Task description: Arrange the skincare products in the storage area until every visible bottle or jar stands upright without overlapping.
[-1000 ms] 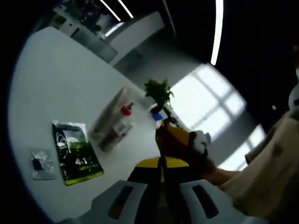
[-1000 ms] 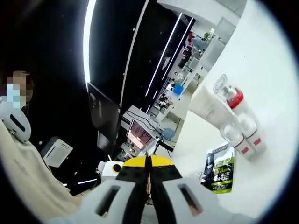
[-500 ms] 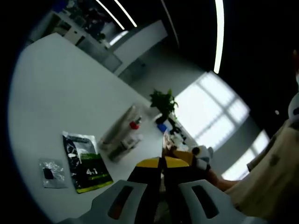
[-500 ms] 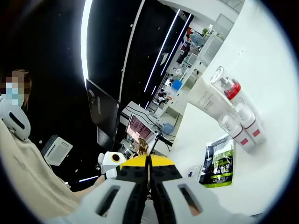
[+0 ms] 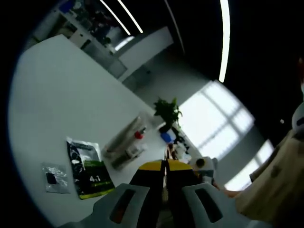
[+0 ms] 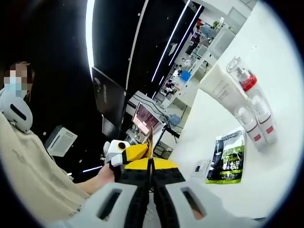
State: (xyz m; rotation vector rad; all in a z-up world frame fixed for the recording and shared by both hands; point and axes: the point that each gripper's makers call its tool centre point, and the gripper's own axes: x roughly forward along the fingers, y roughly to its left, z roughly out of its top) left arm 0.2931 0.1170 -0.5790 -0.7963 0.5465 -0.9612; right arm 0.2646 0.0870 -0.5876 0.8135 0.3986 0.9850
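Far left of the left gripper (image 5: 165, 167), on the white table (image 5: 57, 95), lies a small clear sachet (image 5: 51, 177), and just beside it a dark green-and-black pouch (image 5: 88, 167) lies flat. Up and left of the fingertips the skincare products (image 5: 126, 145) lie on their sides in a cluster: a pale tube (image 5: 121, 137) with a red-capped bottle (image 5: 138, 134) against it. A potted plant (image 5: 167, 110) stands beyond the tips. The left gripper's jaws are pressed together with nothing between them.

In the right gripper view, a person's beige sleeve (image 6: 28, 175) is at the left, and the other gripper's yellow tip (image 6: 134, 152) sits just above the right gripper (image 6: 151, 166), whose jaws are likewise closed on nothing. Right of the tips the same pouch (image 6: 229, 156) lies on the table, the sachet (image 6: 200, 168) between it and the jaws. Beyond it, two small pink-labelled bottles (image 6: 259, 126), the red-capped bottle (image 6: 244, 76) and the tube (image 6: 223, 90) lie touching, none upright.
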